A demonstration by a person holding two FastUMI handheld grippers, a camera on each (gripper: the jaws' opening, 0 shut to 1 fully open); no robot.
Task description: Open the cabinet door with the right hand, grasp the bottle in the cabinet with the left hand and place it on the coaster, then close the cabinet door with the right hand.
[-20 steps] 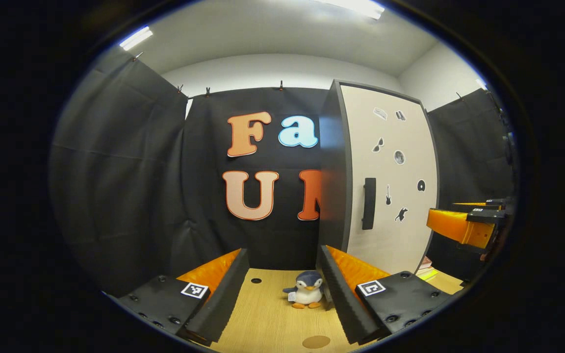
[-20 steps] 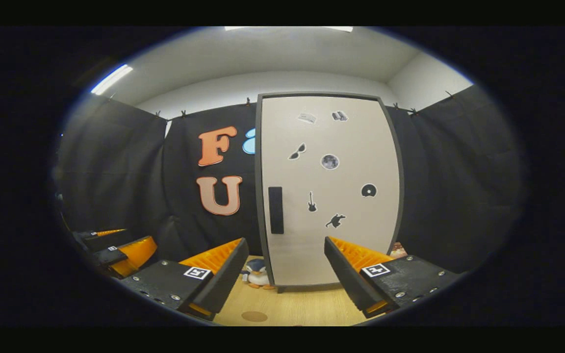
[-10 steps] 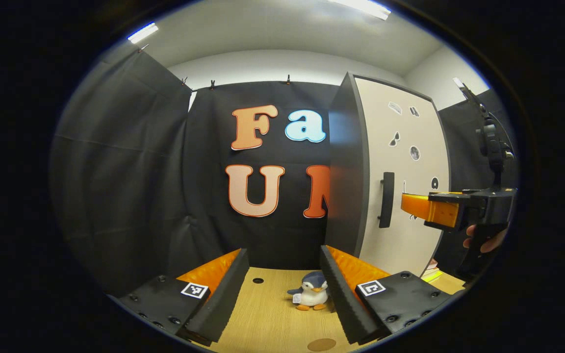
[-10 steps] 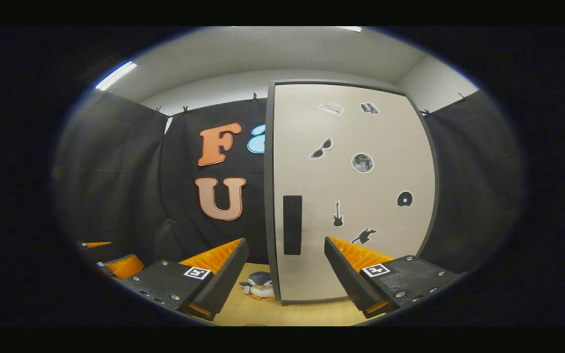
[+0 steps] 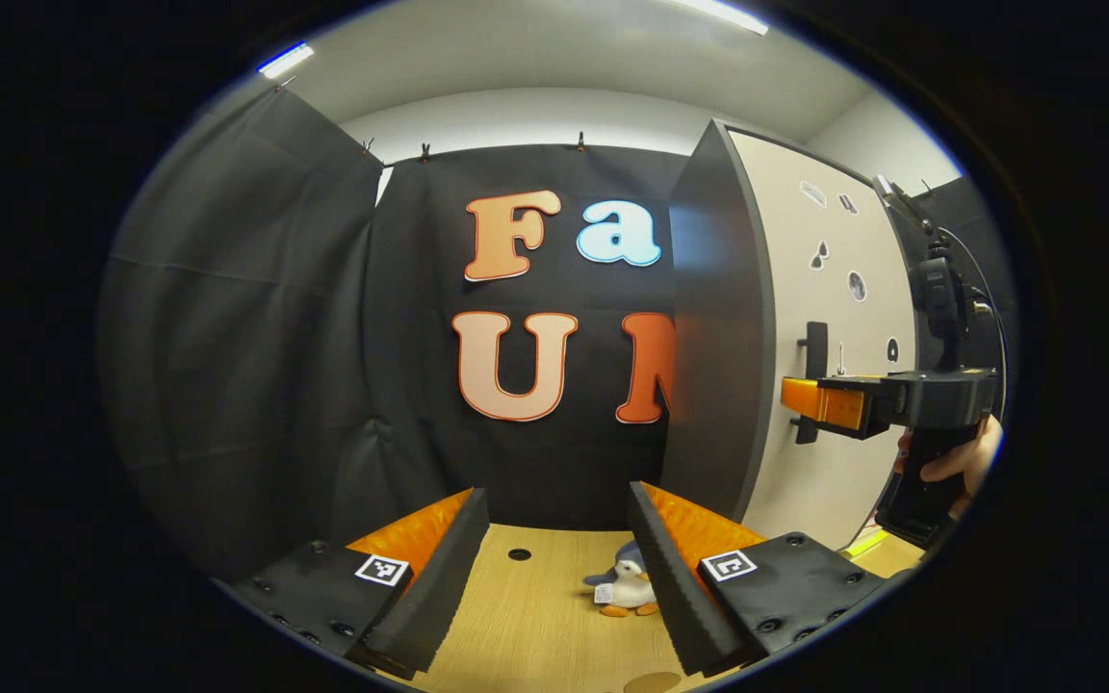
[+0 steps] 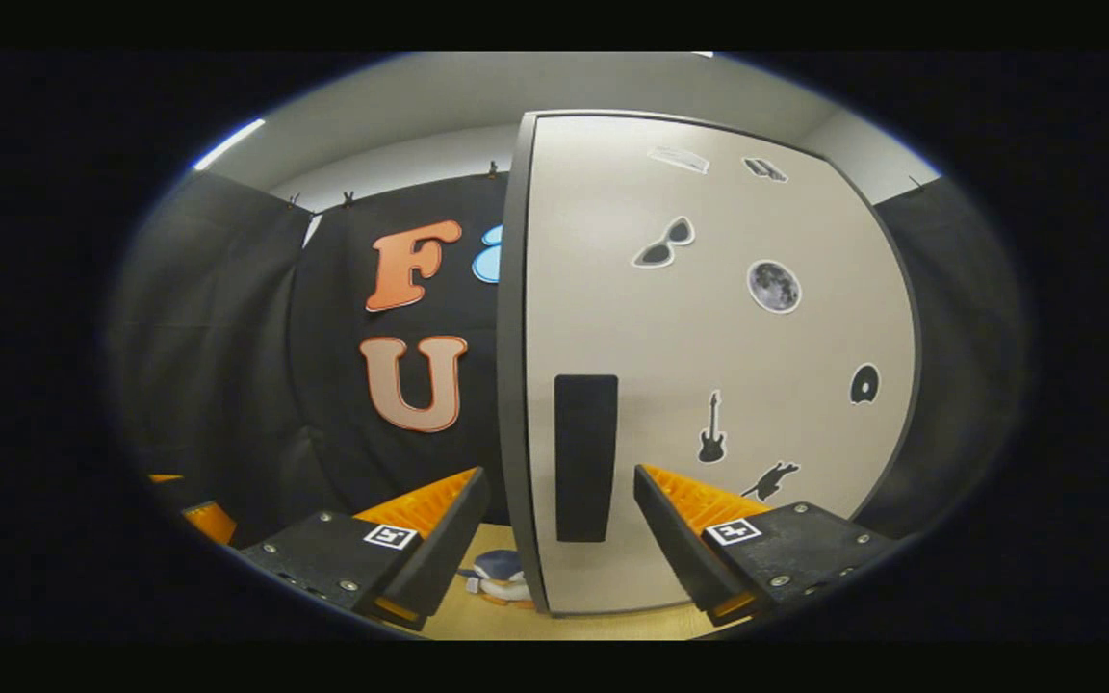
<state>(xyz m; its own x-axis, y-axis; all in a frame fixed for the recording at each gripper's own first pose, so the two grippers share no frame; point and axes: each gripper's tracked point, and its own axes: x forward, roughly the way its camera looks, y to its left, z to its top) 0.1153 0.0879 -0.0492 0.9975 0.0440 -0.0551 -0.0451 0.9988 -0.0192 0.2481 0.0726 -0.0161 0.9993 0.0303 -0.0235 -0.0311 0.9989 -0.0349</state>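
Observation:
A tall cabinet with a beige door [image 6: 709, 318] stands shut, so its inside is hidden. A dark vertical handle [image 6: 585, 457] sits near the door's left edge. My right gripper [image 6: 559, 525] is open, close in front of that handle, its fingers to either side of it and not touching. In the left gripper view the right gripper [image 5: 810, 399], held by a hand [image 5: 959, 462], points at the handle [image 5: 812, 380]. My left gripper [image 5: 554, 577] is open over the wooden table [image 5: 526, 616], with nothing in it. A round brown coaster [image 5: 651, 681] lies at the bottom edge.
A small penguin toy [image 5: 627, 592] sits on the table by the cabinet's dark side [image 5: 709, 337] and behind my left gripper's right finger. A small hole [image 5: 519, 554] marks the tabletop. The left gripper [image 6: 198, 515] sits at the left edge of the right gripper view.
My right gripper has moved forward to the door handle, which now looms larger. The left gripper has drifted slightly, so the cabinet and penguin sit farther right in its view.

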